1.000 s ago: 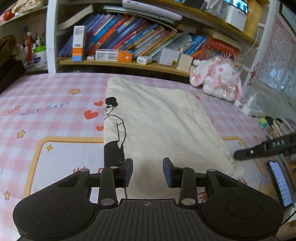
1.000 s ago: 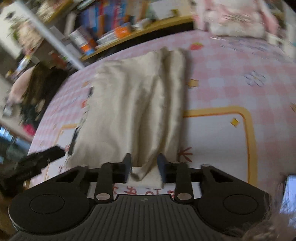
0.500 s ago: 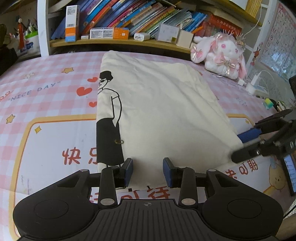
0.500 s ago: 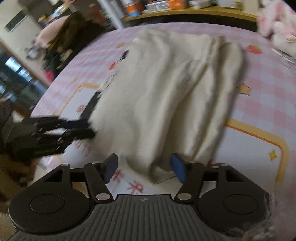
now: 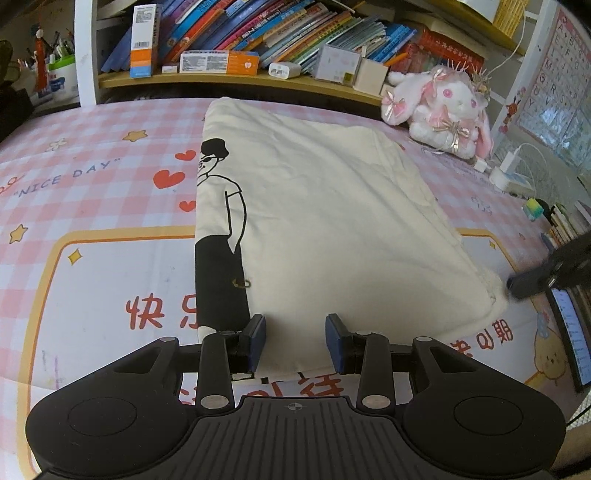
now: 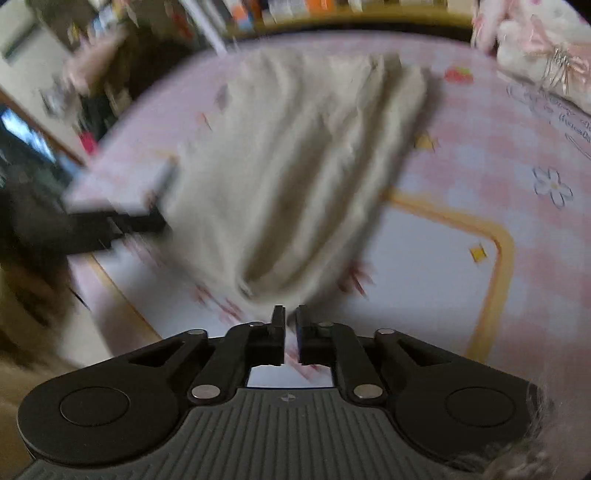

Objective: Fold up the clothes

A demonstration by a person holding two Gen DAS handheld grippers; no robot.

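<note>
Right gripper [image 6: 290, 320] just snapped nearly shut on the cream shirt's [image 5: 332, 221] near right corner, left gripper [image 5: 295, 334] part-open astride its near hem on the pink mat [image 5: 92, 266]; likely next, lifting both corners far.

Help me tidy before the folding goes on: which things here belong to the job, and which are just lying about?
Part of the job:
- cream shirt, lying partly folded on the pink mat
- left tool, open over the shirt's near edge
- right tool, at the shirt's near corner

Just lying about:
- plush rabbit
- books
- charger
- phone
</note>
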